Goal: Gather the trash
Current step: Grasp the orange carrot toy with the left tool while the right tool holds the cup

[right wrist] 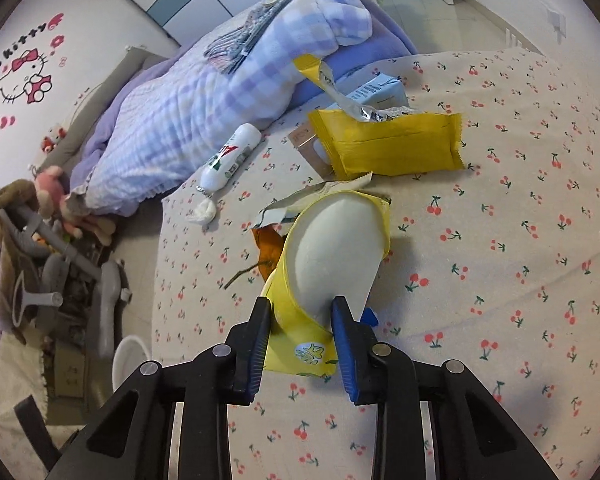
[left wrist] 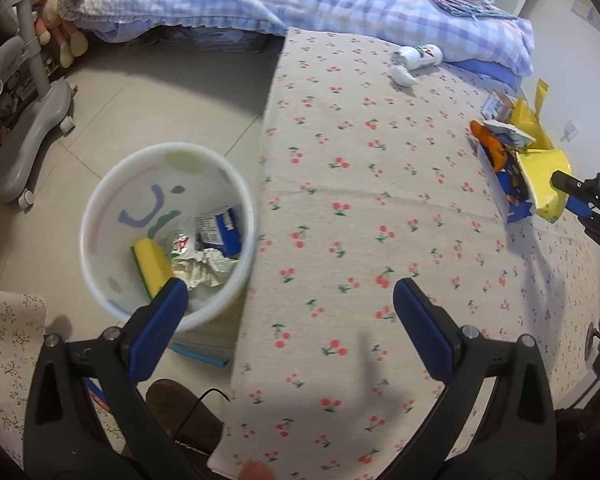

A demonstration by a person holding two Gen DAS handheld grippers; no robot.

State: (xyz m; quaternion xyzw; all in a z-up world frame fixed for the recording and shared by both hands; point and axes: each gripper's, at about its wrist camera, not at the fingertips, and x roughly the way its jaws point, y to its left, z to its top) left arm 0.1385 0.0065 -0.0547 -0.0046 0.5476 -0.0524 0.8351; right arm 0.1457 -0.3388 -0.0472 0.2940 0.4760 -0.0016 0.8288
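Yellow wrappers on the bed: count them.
2. One yellow wrapper sits between the right gripper fingers; one flat yellow packet lies beyond it. Others may be hidden.

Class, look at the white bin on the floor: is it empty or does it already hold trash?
It holds trash. The white bin contains a yellow sponge, crumpled paper and a blue carton.

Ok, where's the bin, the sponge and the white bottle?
White bin point(left wrist: 100, 264), left wrist view, inner wall.
Yellow sponge point(left wrist: 153, 264), left wrist view, yellow top face.
White bottle point(right wrist: 230, 156), right wrist view, labelled middle.
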